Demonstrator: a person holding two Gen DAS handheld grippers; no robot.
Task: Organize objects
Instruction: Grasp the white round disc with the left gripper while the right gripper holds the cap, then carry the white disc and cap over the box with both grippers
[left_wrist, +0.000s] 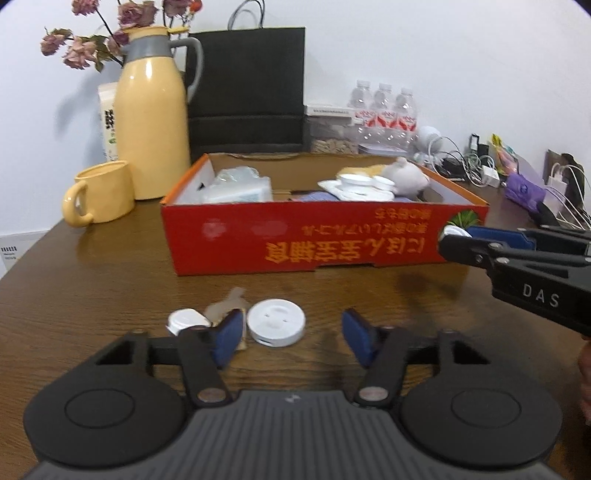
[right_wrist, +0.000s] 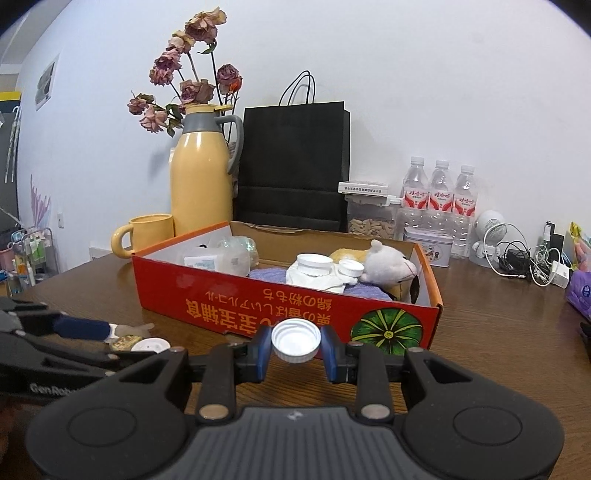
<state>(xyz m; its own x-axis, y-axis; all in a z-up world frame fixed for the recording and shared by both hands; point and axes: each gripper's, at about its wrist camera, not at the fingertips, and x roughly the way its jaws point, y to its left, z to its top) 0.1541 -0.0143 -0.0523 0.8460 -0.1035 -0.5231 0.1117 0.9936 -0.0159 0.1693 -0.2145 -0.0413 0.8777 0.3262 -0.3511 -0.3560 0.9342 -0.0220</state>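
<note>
Here, in the left wrist view, the left gripper stands spread around a white disc on the table; closing off-centre could push it away. In the right wrist view, the right gripper pinches a white bottle cap before the red cardboard box; a thin rim grip may slip.

Home room, wooden table, thermos, dried flowers

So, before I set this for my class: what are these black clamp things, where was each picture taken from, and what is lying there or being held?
They are hand-held two-finger grippers, one in each of a person's hands, each carrying a camera looking along its fingers. In the left camera's picture the left gripper stands open over a round white disc on the wooden table. In the right camera's picture the right gripper pinches a white bottle cap. Ahead sits a red cardboard box holding a plush toy and more lids.
</note>
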